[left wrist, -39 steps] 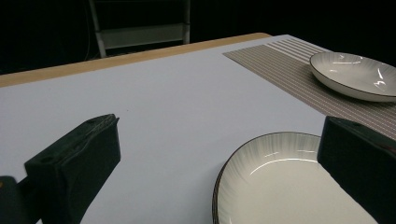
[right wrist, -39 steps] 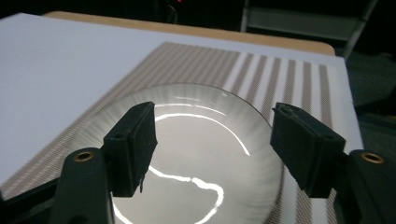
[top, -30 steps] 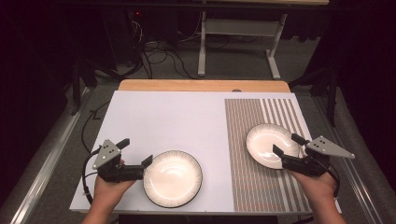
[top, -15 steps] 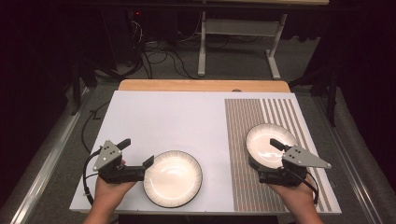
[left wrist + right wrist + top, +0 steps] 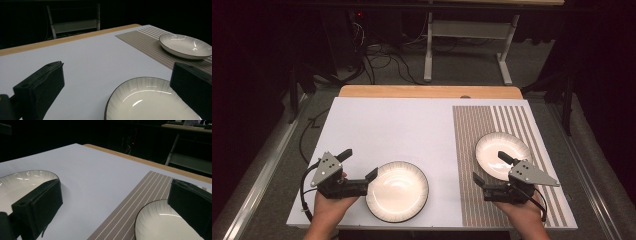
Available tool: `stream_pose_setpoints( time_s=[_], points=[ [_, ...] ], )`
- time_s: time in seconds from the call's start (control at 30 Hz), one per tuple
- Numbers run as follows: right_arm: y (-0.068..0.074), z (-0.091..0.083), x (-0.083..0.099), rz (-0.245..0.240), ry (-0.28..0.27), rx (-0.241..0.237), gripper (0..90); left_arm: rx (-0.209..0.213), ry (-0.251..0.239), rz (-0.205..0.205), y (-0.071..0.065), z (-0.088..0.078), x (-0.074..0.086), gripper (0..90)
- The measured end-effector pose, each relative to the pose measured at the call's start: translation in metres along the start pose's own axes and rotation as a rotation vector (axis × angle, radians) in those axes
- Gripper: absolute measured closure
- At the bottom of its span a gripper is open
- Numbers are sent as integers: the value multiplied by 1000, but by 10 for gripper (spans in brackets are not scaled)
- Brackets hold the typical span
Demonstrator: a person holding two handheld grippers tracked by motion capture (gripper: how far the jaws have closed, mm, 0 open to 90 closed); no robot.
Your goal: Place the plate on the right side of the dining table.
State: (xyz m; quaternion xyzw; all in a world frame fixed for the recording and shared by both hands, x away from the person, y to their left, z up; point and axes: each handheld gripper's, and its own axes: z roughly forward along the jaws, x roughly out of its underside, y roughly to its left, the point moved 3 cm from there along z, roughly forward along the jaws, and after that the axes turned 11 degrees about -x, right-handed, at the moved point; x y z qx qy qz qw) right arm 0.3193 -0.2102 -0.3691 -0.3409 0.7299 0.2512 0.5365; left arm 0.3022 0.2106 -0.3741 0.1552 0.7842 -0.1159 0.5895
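Round glossy white plate (image 5: 503,155), dark ribbed rim, flat upright on striped woven mat (image 5: 472,150); no long axis. Right gripper (image 5: 490,169) wide, just opened, nothing between. Left gripper (image 5: 361,164) wide, empty, beside second plate (image 5: 398,191).

High camera looks down; both low claw cameras share the near plate (image 5: 152,100).

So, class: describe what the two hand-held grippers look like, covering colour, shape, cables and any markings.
Each gripper, left gripper and right gripper, is a black body with two blocky black jaws. A grey three-cornered plate dotted with small dark holes sits on top of each. A black cable loops from the left one. No sleeves show.
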Motion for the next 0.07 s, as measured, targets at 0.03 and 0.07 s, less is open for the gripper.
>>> stream_pose_setpoints(
  time_s=[0.03, 0.07],
  points=[
    [-1, 0, 0, 1, 0, -1, 7, -1, -1, -1, 0, 0, 0, 0],
    [-1, 0, 1, 3, 2, -1, 7, -3, -6, -5, 0, -1, -1, 0]
  ],
)
